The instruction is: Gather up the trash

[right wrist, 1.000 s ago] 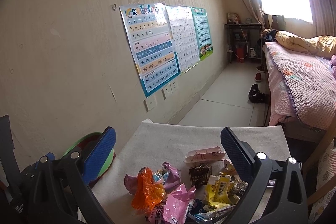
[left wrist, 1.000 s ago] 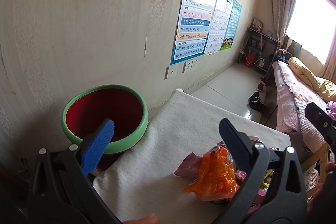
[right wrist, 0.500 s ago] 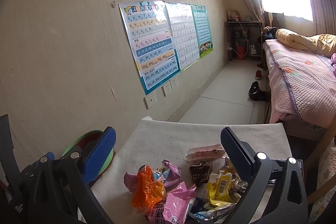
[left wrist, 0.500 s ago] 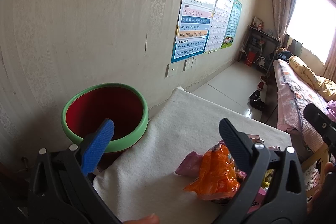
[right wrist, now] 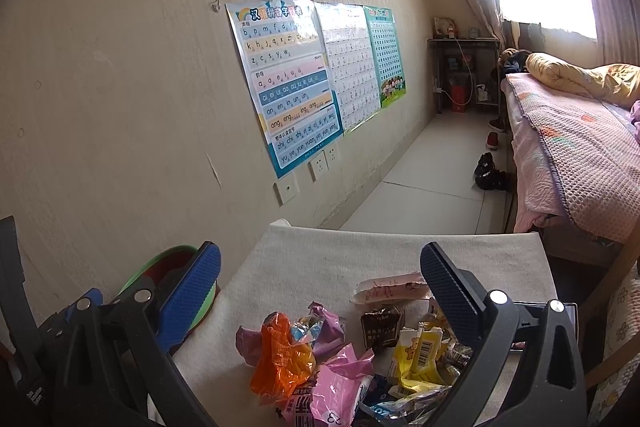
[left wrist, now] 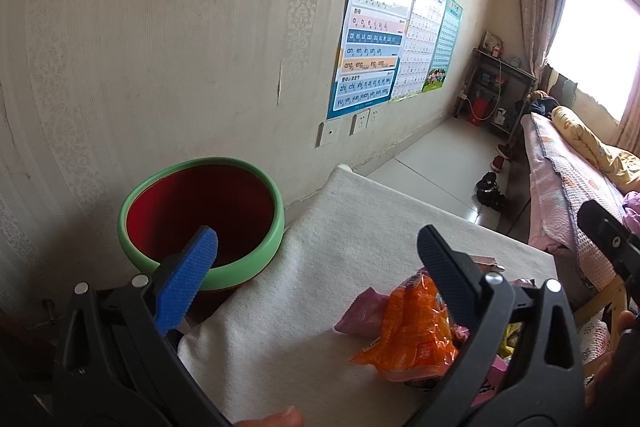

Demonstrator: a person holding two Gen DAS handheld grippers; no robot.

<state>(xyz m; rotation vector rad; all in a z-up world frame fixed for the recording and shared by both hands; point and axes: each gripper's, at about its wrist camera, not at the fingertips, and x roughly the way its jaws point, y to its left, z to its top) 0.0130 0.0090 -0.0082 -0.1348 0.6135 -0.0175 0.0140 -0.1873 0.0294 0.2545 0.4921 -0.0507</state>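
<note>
Orange wrapper (right wrist: 280,359) sits at the left edge of the trash pile (right wrist: 360,359) on the cloth-covered counter (right wrist: 340,255), crumpled, touching a purple wrapper (right wrist: 326,327) behind it and a pink one (right wrist: 340,387) in front. No clear long axis; in the left wrist view it stands slightly taller than wide.

Key relation: I see the pile low and centred between the right tool (right wrist: 320,283) fingers, so that one is lined up on it. In the left view the orange wrapper (left wrist: 412,331) lies low and right, partly behind the inner finger of the left tool (left wrist: 316,259), which points more at bare cloth and the bin (left wrist: 200,219).

The bin is red inside with a green rim, off the counter's left edge against the wall, well apart from the pile and on the left tool's side.

Both tools have their fingers spread wide and nothing between them. Neither touches any trash yet.

My read: the right tool is better aligned for the first grab, the left is nearer the bin. The orange wrapper is the easiest target, being outermost and on top. Thin foil will likely crush and may drag its neighbours along.

Rest of the pile: yellow barcode packet (right wrist: 420,351), dark packet (right wrist: 380,323), pale pink packet (right wrist: 388,289) at the far edge.
</note>
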